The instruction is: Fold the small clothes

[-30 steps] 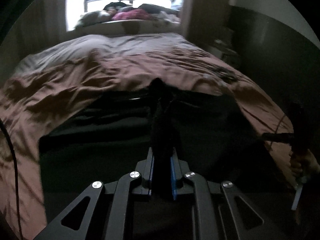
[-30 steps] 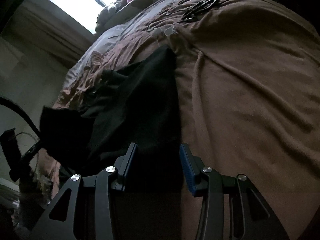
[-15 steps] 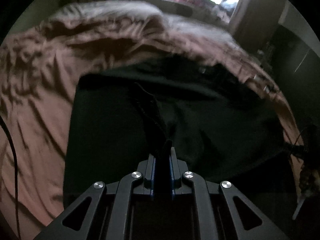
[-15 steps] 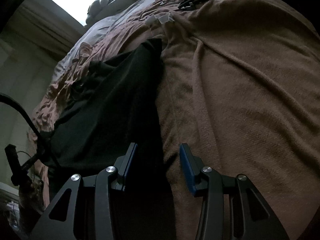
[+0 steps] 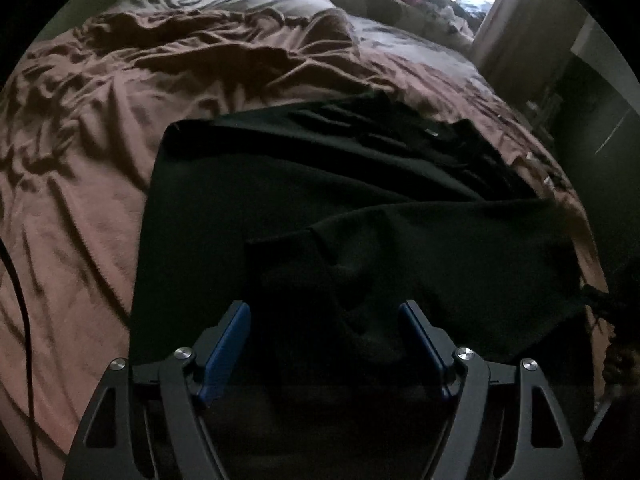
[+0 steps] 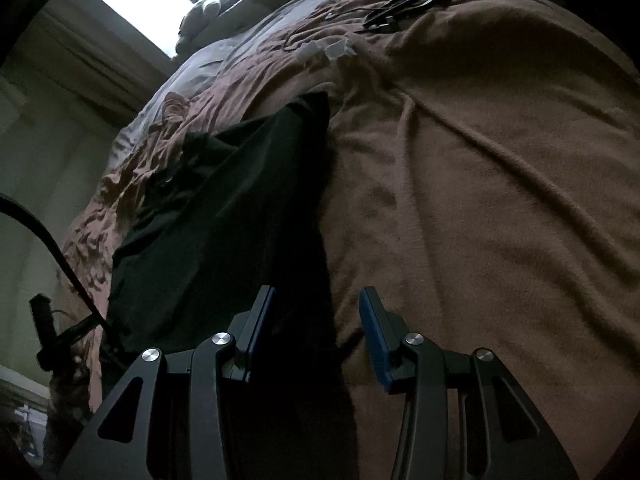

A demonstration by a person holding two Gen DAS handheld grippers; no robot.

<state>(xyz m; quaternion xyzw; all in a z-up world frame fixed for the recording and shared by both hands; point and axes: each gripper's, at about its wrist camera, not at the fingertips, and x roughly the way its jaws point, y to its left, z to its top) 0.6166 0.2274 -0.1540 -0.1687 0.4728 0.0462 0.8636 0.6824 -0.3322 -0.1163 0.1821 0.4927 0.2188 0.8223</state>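
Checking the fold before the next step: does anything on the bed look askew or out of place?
The black garment isn't lying flat: the flap nearest the left gripper is rumpled and slanted. The left jaws have just been opening and press nothing. The brown blanket is heavily wrinkled. Nothing looks spilled or torn.

Your left gripper [image 5: 326,330] points down at a black garment [image 5: 304,196] spread on the rumpled brown bedspread [image 5: 100,160]. Its jaws have just been opening and now stand wide, the blue pads [image 5: 226,344] clear of the cloth, with a folded flap of the garment lying between them.
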